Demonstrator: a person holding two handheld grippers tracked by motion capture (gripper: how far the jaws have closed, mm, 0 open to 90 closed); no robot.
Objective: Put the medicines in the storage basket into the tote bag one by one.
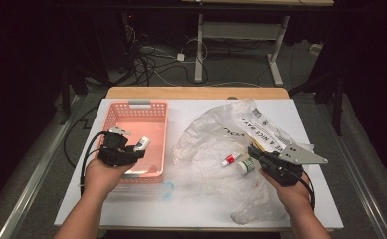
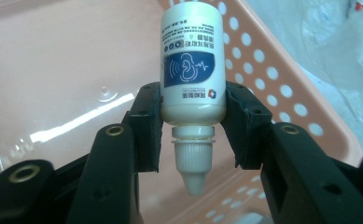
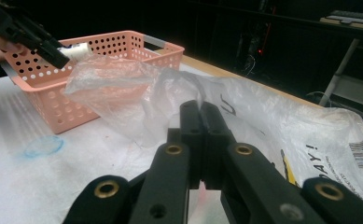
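Note:
A small white dropper bottle (image 2: 193, 79) with a blue ear-symbol label is clamped between the pads of my left gripper (image 2: 193, 122), cap towards the camera. In the high view this left gripper (image 1: 136, 149) holds the bottle (image 1: 143, 144) over the near right part of the pink basket (image 1: 131, 112). My right gripper (image 1: 254, 151) is over the crumpled clear plastic bag (image 1: 206, 139), jaws pressed flush together (image 3: 200, 112) with nothing visible between them. A red-capped tube (image 1: 229, 160) and a small white-and-green bottle (image 1: 246, 165) lie on the bag just left of it.
The white table top (image 1: 146, 209) carries a faint blue ring mark (image 1: 167, 190) in front of the basket. The bag's printed part (image 3: 319, 154) spreads to the back right. Dark floor with cables and a desk frame (image 1: 199, 50) lie beyond the far edge.

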